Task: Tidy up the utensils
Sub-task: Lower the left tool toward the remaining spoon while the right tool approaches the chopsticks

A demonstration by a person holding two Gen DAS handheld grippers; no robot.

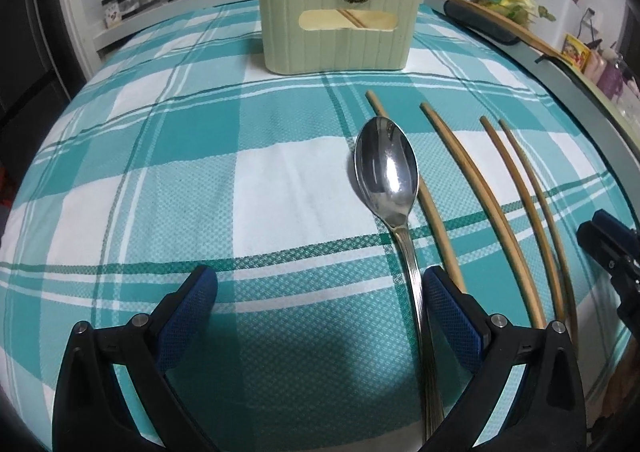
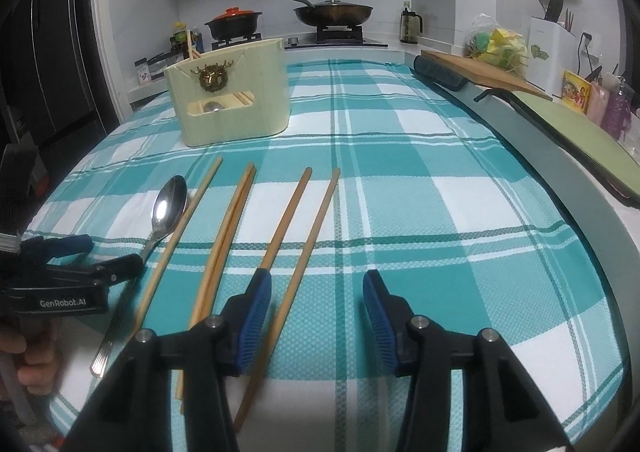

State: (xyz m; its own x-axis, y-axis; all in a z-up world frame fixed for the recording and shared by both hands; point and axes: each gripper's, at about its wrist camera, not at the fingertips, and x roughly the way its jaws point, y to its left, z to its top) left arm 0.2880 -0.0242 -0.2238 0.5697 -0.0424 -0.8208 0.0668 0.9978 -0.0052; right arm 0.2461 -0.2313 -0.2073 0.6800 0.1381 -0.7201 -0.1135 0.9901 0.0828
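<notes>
A steel spoon (image 1: 386, 172) lies on the checked cloth, its handle running between my open left gripper's (image 1: 320, 292) fingers, close to the right pad (image 1: 452, 316). Several wooden chopsticks (image 1: 480, 192) lie to its right. The pale green utensil holder (image 1: 340, 12) stands at the far side with chopsticks and a spoon inside. In the right wrist view the spoon (image 2: 170, 208) and chopsticks (image 2: 232, 228) lie left of centre, the holder (image 2: 232, 92) behind. My right gripper (image 2: 316, 312) is open; the rightmost chopstick (image 2: 308, 248) runs between its fingers by the left pad (image 2: 252, 324).
A wooden cutting board (image 2: 480, 72) and a green mat (image 2: 580, 136) lie along the right counter edge. A stove with a pan (image 2: 332, 12) and a pot (image 2: 234, 24) is at the back. The left gripper (image 2: 60, 276) shows at the left of the right wrist view.
</notes>
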